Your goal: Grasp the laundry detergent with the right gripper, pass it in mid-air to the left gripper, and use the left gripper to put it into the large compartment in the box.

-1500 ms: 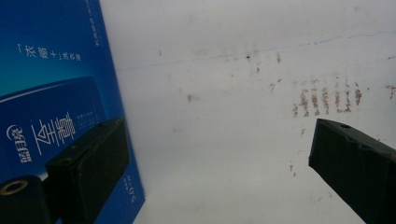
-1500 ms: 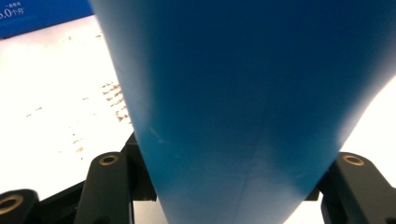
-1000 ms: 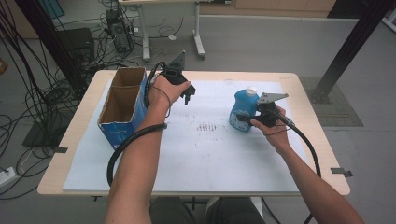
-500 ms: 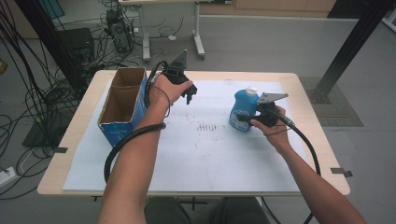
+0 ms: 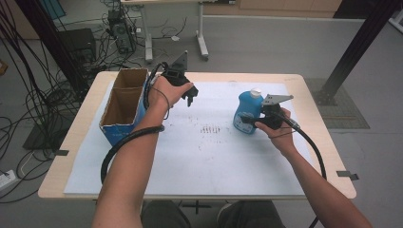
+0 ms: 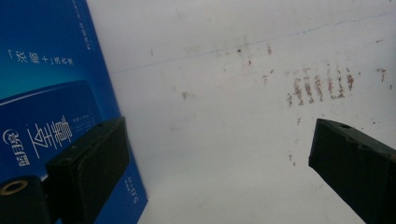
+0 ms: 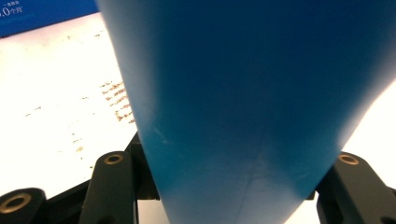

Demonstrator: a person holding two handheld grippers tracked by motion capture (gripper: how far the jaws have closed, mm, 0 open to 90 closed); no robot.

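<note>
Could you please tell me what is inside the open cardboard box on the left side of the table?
The cardboard box shows two bare brown compartments, apparently empty; its near wall hides the front of the floor.

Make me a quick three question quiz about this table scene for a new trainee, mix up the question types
1. True or false: the right gripper is closed around the blue bottle.
2. The cardboard box sits on which side of the white mat, from the person's seat? A) left B) right C) centre
3. Fill in: the left gripper has its jaws ____, with nothing between them.

Key
1. True. In the right gripper view the bottle fills the gap between the jaws.
2. A.
3. Open. In the left gripper view the jaws stand wide apart over the mat, beside the box's blue wall.
</note>
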